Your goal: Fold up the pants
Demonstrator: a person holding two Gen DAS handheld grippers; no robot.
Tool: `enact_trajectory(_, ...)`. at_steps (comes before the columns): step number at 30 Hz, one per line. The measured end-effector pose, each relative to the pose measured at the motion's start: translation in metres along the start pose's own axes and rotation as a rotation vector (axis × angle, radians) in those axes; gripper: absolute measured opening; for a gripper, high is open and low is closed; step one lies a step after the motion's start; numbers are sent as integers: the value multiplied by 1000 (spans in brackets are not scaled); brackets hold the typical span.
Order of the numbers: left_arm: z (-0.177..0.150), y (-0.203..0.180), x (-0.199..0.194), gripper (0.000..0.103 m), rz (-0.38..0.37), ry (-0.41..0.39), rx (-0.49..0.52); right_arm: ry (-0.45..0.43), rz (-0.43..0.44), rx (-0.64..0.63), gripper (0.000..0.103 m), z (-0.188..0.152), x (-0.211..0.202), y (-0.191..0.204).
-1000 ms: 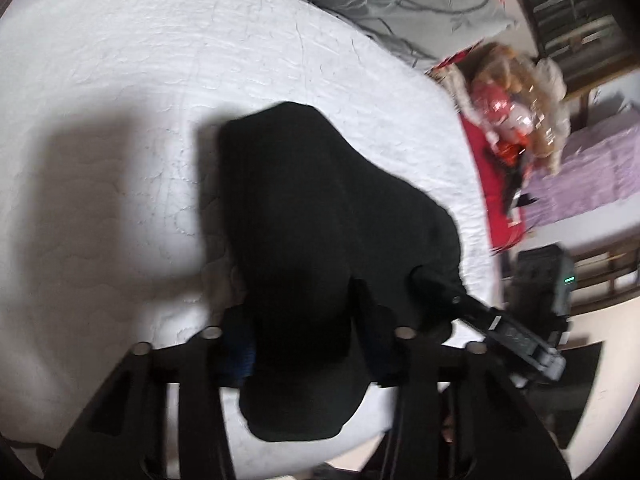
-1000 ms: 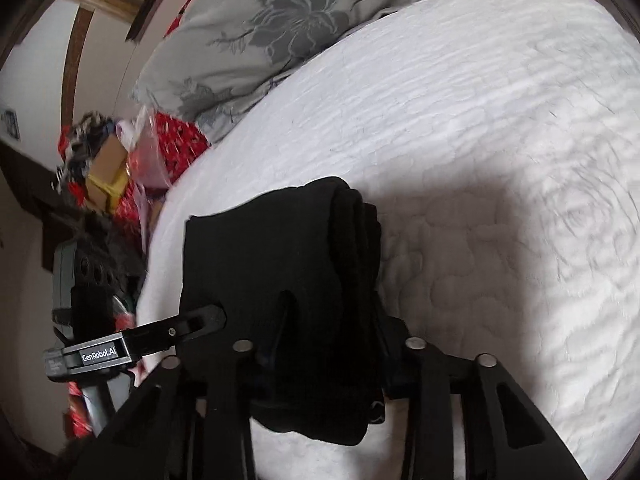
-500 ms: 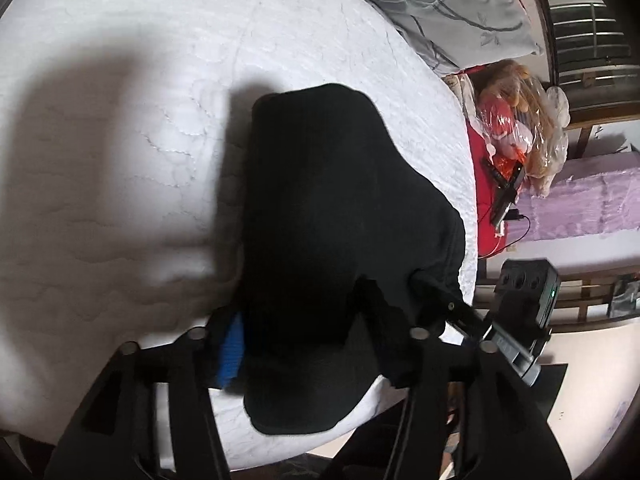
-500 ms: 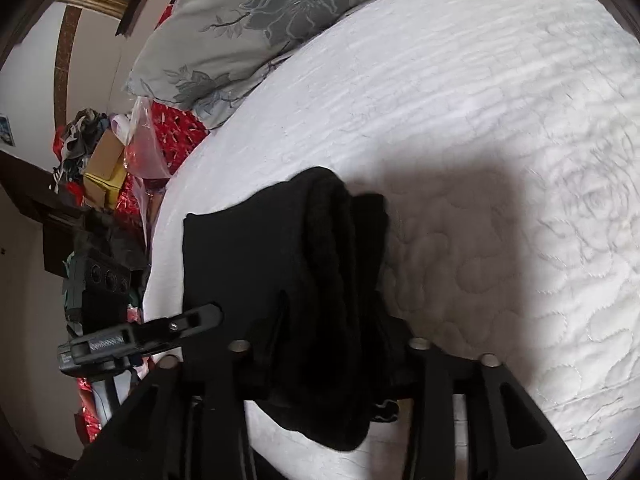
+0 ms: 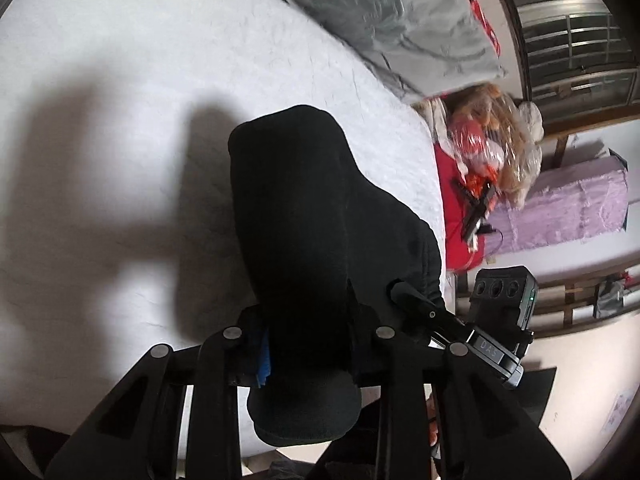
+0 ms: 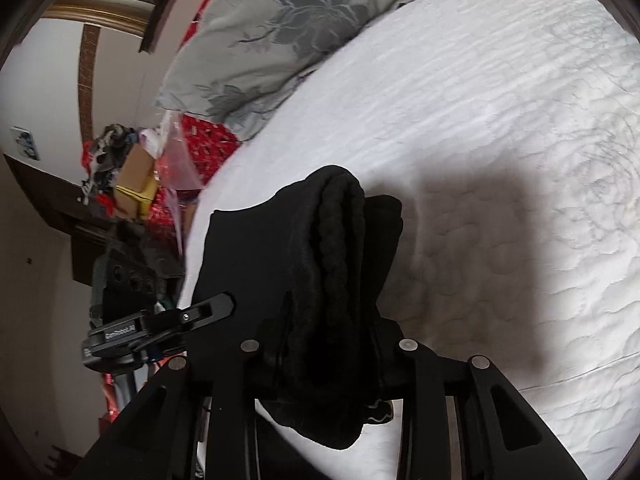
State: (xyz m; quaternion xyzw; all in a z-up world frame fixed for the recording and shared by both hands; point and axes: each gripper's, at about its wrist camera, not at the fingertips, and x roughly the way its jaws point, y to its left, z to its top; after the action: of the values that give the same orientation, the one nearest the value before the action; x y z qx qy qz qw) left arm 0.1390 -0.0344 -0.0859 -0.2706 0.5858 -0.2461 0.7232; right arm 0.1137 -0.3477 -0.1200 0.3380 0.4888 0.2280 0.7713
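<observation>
The black pants are folded into a thick bundle and held above the white quilted bed. My left gripper is shut on one end of the bundle; cloth hangs down past its fingers. My right gripper is shut on the other end, where the folded layers show edge-on. The right gripper also shows in the left wrist view, and the left gripper shows in the right wrist view. The fingertips are hidden in the cloth.
A grey floral pillow lies at the head of the bed. A bagged stuffed toy and a purple cover lie beyond one bed edge. Boxes and red clutter sit beyond the other edge.
Both grippers have carried the folded pants a little over the bed, tilting and shifting the views. The grip on the bundle has not changed.
</observation>
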Motion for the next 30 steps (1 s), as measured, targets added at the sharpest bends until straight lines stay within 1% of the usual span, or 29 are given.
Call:
enact_trajectory(3, 19, 13, -32, 25, 21, -62, -20, 17, 17, -14, 31, 16, 17, 24)
enact_trajectory(5, 34, 26, -54, 25, 41, -107, -33, 26, 43, -44, 31, 32, 34, 50)
enact_trajectory(7, 45, 40, -68, 25, 67, -137, -49, 40, 57, -70, 31, 44, 53, 71)
enact_trajectory(10, 60, 67, -77, 26, 159, -163, -63, 60, 59, -104, 31, 55, 91, 99)
enact_trajectory(11, 63, 74, -75, 26, 192, -163, -66, 67, 54, -112, 31, 56, 104, 105)
enact_trajectory(13, 66, 94, -64, 26, 288, -141, -70, 86, 32, -125, 32, 53, 135, 113)
enact_trajectory(14, 67, 101, -56, 30, 326, -120, -73, 98, 10, -134, 33, 49, 148, 114)
enact_trajectory(15, 65, 110, -48, 33, 347, -101, -76, 119, -47, -161, 35, 43, 164, 114)
enact_trajectory(16, 62, 114, -47, 41, 349, -114, -77, 126, -87, -186, 39, 39, 170, 113)
enact_trajectory(17, 59, 115, -49, 46, 346, -135, -75, 118, -99, -217, 39, 35, 173, 112)
enact_trajectory(18, 56, 115, -52, 47, 346, -148, -72, 105, -76, -228, 38, 34, 169, 110)
enact_trajectory(20, 52, 112, -55, 49, 350, -159, -72, 98, -59, -213, 42, 36, 156, 99)
enact_trajectory(21, 47, 109, -60, 49, 370, -173, -70, 93, -57, -200, 50, 38, 147, 91)
enact_trajectory(22, 44, 105, -64, 49, 387, -190, -67, 92, -66, -179, 55, 38, 135, 83)
enact_trajectory(23, 39, 98, -71, 48, 419, -228, -63, 86, -77, -177, 58, 38, 127, 82)
enact_trajectory(24, 34, 86, -73, 49, 472, -274, -54, 67, -100, -193, 58, 34, 113, 84)
enact_trajectory(27, 17, 63, -74, 49, 556, -325, -11, 39, -128, -259, 60, 22, 91, 107)
enact_trajectory(28, 11, 57, -72, 50, 587, -328, 1, 23, -154, -288, 70, 15, 81, 117)
enact_trajectory(29, 3, 50, -69, 50, 613, -330, 9, 2, -185, -308, 77, 8, 72, 126)
enact_trajectory(30, -5, 47, -68, 50, 619, -338, 8, -14, -208, -318, 90, 4, 68, 131)
